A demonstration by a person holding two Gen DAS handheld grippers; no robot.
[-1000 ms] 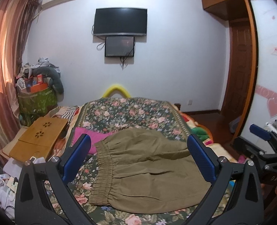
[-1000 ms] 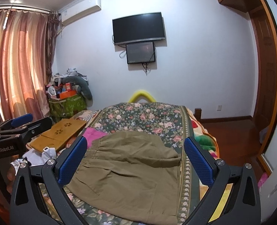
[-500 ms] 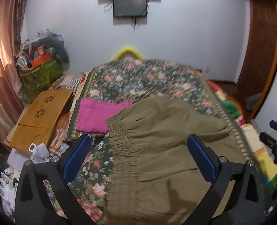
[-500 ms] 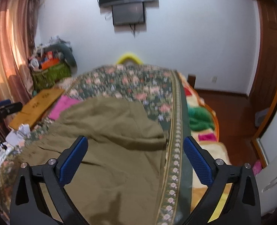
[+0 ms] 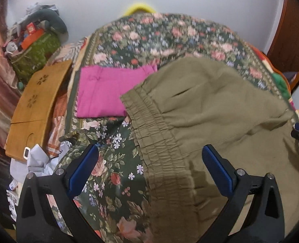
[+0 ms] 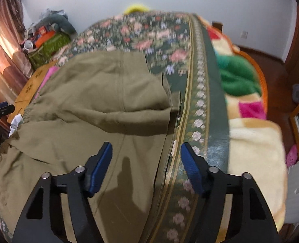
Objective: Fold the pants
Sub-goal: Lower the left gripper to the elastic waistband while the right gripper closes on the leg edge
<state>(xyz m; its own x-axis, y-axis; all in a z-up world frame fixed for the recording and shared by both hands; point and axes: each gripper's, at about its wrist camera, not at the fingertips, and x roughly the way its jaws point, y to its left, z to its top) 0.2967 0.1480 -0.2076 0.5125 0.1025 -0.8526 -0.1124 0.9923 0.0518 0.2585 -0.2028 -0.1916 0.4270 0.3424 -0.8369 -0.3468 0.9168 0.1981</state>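
Note:
Olive-green pants (image 5: 200, 117) lie folded on the floral bedspread (image 5: 153, 34), their elastic waistband (image 5: 155, 147) running toward me. My left gripper (image 5: 149, 170) hangs open above the waistband, one blue pad over the bedspread and the other over the cloth. In the right wrist view the pants (image 6: 100, 105) end at a hem edge near the bedspread's border stripe (image 6: 202, 105). My right gripper (image 6: 146, 168) hovers over that edge with its jaws closing; nothing is pressed between the pads.
A folded magenta cloth (image 5: 107, 91) lies left of the waistband. A wooden lap tray (image 5: 36, 105) and crumpled papers (image 5: 38, 162) sit off the bed's left side. A colourful fleece blanket (image 6: 250, 125) covers the bed's right side. A cluttered green bag (image 5: 34, 54) stands by the curtain.
Both grippers have dropped and tipped down toward the bed, so the pants fill the views and the wall screens have left them. The right gripper's jaws have narrowed.

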